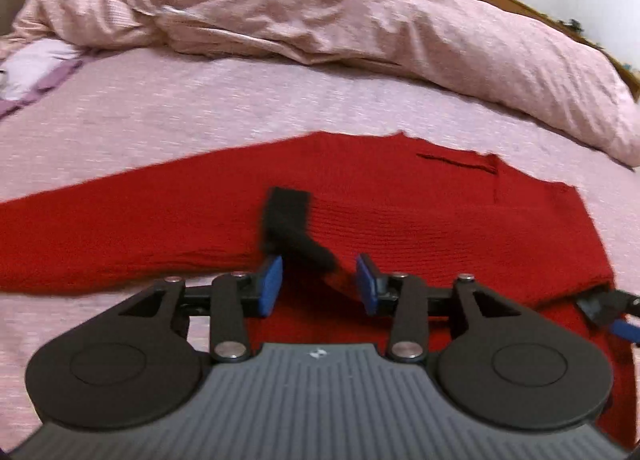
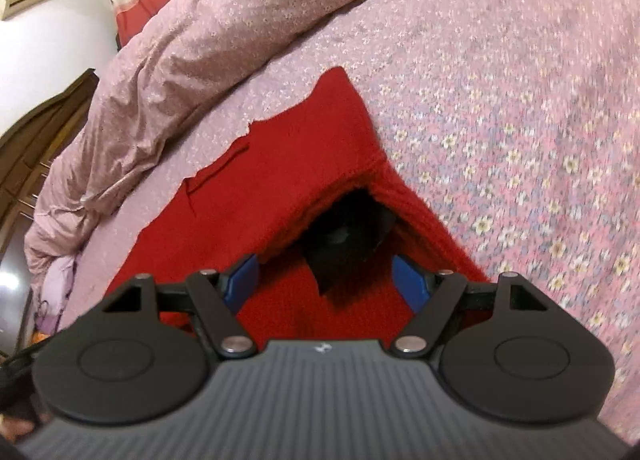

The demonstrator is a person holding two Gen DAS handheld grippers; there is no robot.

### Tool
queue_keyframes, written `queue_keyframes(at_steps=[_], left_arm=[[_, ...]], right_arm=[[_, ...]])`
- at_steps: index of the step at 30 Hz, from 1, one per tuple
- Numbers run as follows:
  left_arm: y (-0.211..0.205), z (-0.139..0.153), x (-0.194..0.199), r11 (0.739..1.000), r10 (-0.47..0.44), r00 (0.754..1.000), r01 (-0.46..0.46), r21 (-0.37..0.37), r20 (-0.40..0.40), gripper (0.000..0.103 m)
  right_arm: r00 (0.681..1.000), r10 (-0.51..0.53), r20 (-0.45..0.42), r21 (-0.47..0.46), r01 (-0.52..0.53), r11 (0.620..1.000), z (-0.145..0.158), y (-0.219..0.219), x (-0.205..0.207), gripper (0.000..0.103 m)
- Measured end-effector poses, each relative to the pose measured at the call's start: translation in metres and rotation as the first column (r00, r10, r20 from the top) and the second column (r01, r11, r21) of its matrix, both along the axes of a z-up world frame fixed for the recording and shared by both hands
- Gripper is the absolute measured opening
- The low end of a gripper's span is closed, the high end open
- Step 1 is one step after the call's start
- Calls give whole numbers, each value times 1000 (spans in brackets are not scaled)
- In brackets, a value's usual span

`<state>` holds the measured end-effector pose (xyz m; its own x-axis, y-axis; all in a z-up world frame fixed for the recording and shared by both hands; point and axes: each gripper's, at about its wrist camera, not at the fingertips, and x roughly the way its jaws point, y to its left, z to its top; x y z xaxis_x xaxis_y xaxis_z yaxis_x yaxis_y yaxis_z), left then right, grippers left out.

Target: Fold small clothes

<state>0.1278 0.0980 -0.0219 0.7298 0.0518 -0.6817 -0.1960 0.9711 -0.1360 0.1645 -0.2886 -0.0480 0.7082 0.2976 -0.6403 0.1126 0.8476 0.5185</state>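
Item: red knit sweater (image 1: 400, 215), lying flat on the bed (image 1: 200, 107), its hem toward us, one sleeve stretched toward the bed's left side; a crumpled pink duvet (image 1: 320, 19) lay beyond it.

Left claw (image 1: 319, 284): released, poised over the hem, nothing between its blue pads (image 1: 270, 280).

Right claw (image 2: 325, 284): released, at the sweater's right lower corner, where the fabric gaped over a dark object we could not identify.

Step, as we judged: fold not yet begun. Next move called for both claws to pinch the hem.
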Motion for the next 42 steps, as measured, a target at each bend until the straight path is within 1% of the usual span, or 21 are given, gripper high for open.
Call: queue_keyframes(at_steps=[4,6,8,10,13,15,18,21,25,27,30,33,34,36,39,42], left_arm=[[22,6,-7,999,46,999,-47,9,16,51],[26,5,-5,998,64,998,-64,15,14,52],[25,1,-1,998,58,998,-59,30,25,52],[23,-7,6,998,52,999,-52,47,-1,52],[21,-23,14,997,46,997,-42,63,-64,52],[20,-33,15,996,53,994,-44,83,-99,52],[26,-42,13,996,72,992,-66,68,-99,59],[32,-38,13,996,87,991,-84,34,-99,60],[30,-24,15,997,51,998,-49,64,-28,60],[28,-18,21,996,32,999,-31,79,-14,60],[28,-15,36,998,4,1000,-4,70,0,60],[28,-17,54,998,-18,1000,18,67,-9,60],[28,-19,60,998,-26,1000,27,65,-13,60],[29,-22,69,998,-36,999,36,50,-19,60],[33,-28,81,999,-41,999,42,13,-32,60],[34,-33,85,998,-58,998,57,-7,-35,60]], right_arm=[[999,15,37,-26,-15,1000,11,4,5,76],[998,26,57,-58,-23,998,16,9,11,76],[997,28,73,-89,-21,996,20,13,19,76],[996,29,80,-103,-21,995,20,14,27,76],[998,35,57,-127,-27,992,13,14,42,76],[999,36,25,-151,-32,988,5,15,50,76],[999,51,-4,-161,-51,986,-9,15,56,76],[998,69,6,-189,-66,980,-14,20,54,76],[997,83,-7,-223,-82,971,-9,25,51,74],[996,84,-10,-234,-84,969,-2,26,49,74],[995,100,18,-265,-92,960,12,29,47,74],[988,139,62,-346,-109,932,25,34,51,74],[986,153,69,-378,-116,918,28,35,56,74],[986,154,70,-412,-112,904,30,33,67,74],[986,157,61,-422,-117,899,27,27,87,74],[990,137,29,-423,-113,899,18,23,105,74]])
